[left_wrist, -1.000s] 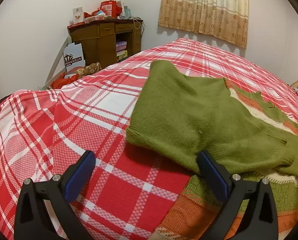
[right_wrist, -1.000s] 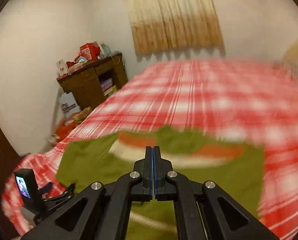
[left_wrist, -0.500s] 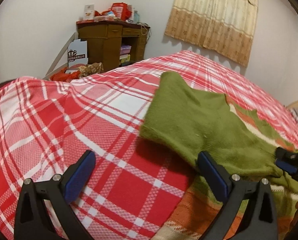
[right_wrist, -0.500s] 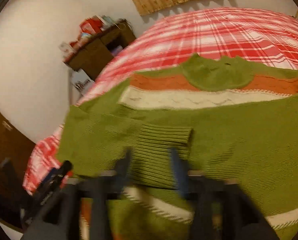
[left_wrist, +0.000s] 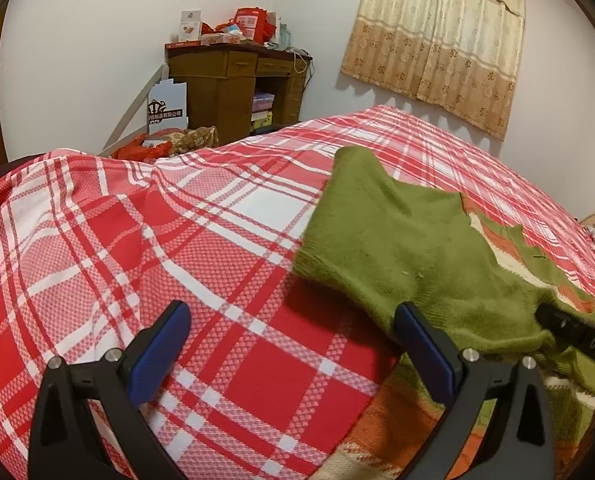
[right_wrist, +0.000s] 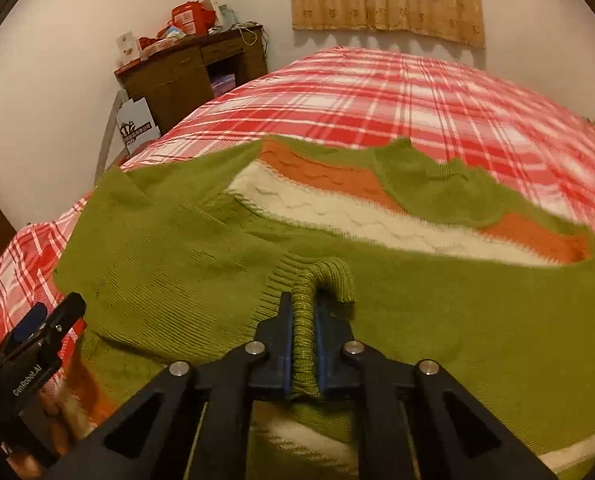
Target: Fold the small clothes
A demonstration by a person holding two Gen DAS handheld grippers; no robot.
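Note:
A green knit sweater (right_wrist: 437, 312) with orange and cream stripes lies spread on the red plaid bed; its left sleeve is folded in across the body. My right gripper (right_wrist: 303, 312) is shut on the sleeve's ribbed cuff (right_wrist: 329, 276) near the sweater's middle. In the left wrist view the sweater (left_wrist: 409, 248) lies to the right. My left gripper (left_wrist: 289, 344) is open and empty above the bedspread, its right finger at the folded sleeve's lower edge. The right gripper shows at the right edge (left_wrist: 577, 340).
The red and white plaid bedspread (left_wrist: 177, 248) covers the bed. A brown wooden desk (left_wrist: 233, 88) piled with red boxes stands against the far wall at the left. A beige curtain (left_wrist: 437, 40) hangs behind the bed.
My right gripper dropped onto the sweater, opened, then shut on the sleeve cuff. The left gripper stayed open and drew back a little to the left.

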